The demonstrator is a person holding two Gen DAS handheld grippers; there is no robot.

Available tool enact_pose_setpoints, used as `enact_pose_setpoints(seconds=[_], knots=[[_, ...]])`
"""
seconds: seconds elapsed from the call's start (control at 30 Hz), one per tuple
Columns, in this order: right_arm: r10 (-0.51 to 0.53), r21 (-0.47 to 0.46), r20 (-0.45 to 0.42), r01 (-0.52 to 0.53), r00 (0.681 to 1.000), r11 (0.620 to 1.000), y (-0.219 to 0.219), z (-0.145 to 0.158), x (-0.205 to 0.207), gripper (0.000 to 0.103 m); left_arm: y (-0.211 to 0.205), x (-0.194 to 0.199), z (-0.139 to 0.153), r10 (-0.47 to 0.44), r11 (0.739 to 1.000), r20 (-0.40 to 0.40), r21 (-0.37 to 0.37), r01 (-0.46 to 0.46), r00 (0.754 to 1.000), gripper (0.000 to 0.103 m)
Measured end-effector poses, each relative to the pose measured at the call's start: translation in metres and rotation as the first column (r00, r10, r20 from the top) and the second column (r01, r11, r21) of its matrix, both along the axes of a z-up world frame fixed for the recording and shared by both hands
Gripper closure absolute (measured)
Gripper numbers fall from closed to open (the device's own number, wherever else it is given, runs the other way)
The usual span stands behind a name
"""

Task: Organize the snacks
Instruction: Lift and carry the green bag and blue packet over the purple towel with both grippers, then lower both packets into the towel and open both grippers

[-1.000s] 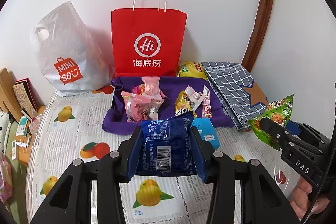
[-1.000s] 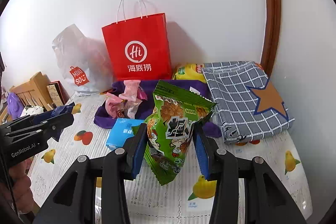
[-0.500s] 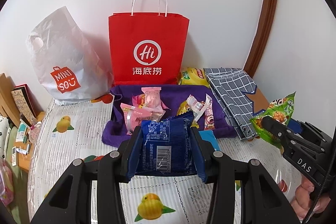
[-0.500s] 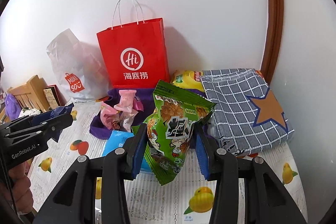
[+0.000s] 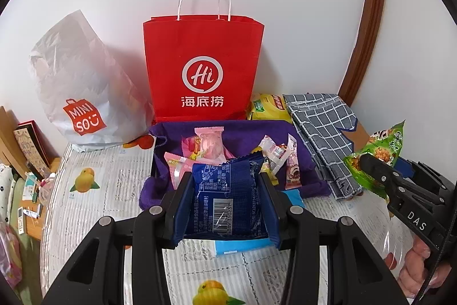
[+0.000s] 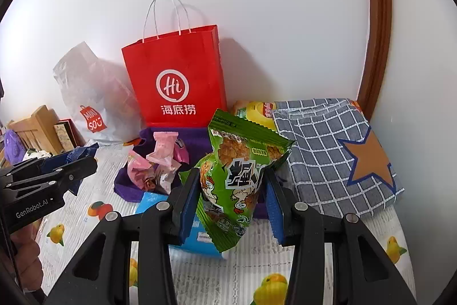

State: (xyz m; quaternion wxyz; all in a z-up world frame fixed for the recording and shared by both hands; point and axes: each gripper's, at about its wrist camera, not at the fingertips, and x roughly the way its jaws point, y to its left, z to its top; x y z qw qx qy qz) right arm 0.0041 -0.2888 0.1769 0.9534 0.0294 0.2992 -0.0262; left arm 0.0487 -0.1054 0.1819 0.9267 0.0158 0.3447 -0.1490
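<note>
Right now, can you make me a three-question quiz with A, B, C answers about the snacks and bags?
1. Where is the red bag?
A. against the wall behind the purple cloth
B. on the floor
C. inside the white bag

2. What colour is the packet in the right gripper?
A. pink
B. green
C. orange

3. What is the left gripper doing?
A. open with nothing in it
B. lying on the table
C. squeezing a blue packet

Answers: 1 A, it stands upright at the wall. 2 B, green wrapper between the pads. 3 C, both pads press the packet.
</note>
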Motion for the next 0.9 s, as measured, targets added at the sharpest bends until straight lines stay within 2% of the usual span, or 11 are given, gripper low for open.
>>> enact_pose_setpoints(seconds=[0.9], knots=[[-0.011,-0.002,-0.031,0.011,0.999,1.000,-0.017,-0.013,0.060,0.060,-0.003,0.062,-0.016,0.014,1.000,-0.042,0.006,-0.014,0.999,0.061]])
